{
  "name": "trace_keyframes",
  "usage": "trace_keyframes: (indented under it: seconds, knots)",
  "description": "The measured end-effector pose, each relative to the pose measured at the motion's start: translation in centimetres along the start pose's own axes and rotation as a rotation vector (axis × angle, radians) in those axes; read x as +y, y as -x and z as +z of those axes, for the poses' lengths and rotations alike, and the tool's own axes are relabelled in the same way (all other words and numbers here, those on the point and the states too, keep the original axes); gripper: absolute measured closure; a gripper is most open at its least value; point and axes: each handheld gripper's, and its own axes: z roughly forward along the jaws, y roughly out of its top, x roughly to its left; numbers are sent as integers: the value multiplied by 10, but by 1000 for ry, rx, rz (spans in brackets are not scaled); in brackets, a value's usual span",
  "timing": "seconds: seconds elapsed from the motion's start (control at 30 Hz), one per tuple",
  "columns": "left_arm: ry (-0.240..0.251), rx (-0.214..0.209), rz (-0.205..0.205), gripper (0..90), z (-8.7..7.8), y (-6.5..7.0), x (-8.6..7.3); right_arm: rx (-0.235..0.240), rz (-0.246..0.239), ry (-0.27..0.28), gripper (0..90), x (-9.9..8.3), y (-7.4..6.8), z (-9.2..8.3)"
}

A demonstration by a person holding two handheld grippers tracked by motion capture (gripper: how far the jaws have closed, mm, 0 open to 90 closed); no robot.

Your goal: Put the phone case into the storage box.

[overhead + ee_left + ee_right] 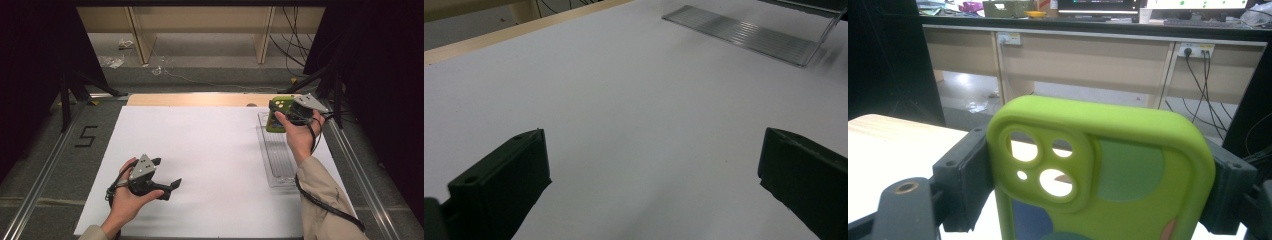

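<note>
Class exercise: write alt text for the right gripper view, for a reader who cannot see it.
A bright green phone case with camera cut-outs is clamped upright between the right gripper's two black jaws, close to the lens. Behind it, a white table surface gives way to a beige counter with wall sockets and hanging cables.

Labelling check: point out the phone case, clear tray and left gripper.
phone case point(1128, 170), right gripper view, green back panel.
clear tray point(278, 160), high view, ribbed floor.
left gripper point(166, 175), high view, midway between its open jaws.
</note>
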Motion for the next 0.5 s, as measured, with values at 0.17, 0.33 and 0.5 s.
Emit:
trace_keyframes:
  seconds: [0.17, 0.33, 0.5]
  knots:
    - [-1, -1, 1, 0, 0, 0, 0, 0, 1, -2, 188, 0, 0, 2]
    - [1, 1, -2, 0, 0, 0, 0, -1, -1, -10, 188, -1, 0, 5]
    - [0, -1, -2, 0, 0, 0, 0, -2, -1, -15, 188, -2, -1, 7]
